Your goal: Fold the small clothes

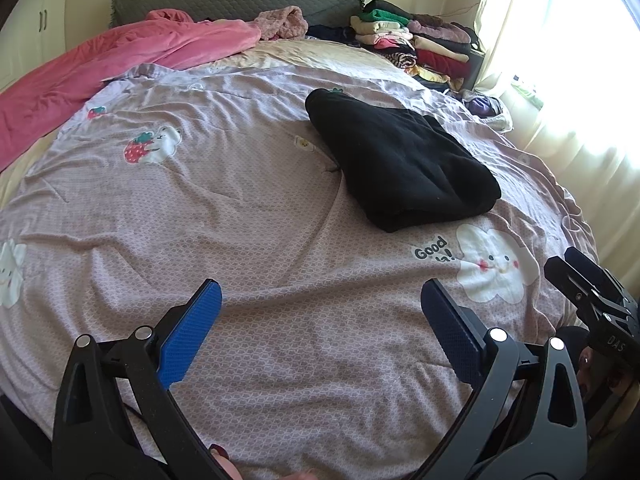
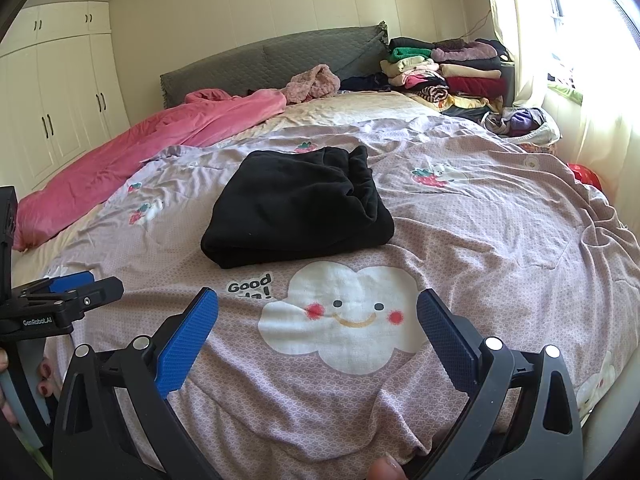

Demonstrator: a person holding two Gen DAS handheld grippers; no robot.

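A black garment (image 1: 400, 160) lies folded into a thick rectangle on the pink patterned bedspread (image 1: 240, 220); it also shows in the right wrist view (image 2: 300, 204), just beyond the white cloud print (image 2: 344, 316). My left gripper (image 1: 320, 320) is open and empty, low over the bedspread, well short and left of the garment. My right gripper (image 2: 318, 324) is open and empty over the cloud print, a little short of the garment. Each gripper shows at the edge of the other's view: the right one (image 1: 592, 300) and the left one (image 2: 72, 296).
A pink blanket (image 2: 140, 160) lies along the bed's left side. A stack of folded clothes (image 2: 444, 68) and a pink fluffy item (image 2: 312, 82) sit by the grey headboard (image 2: 280, 56). A bag of clothes (image 2: 520, 124) and a curtained window are on the right; wardrobes are on the left.
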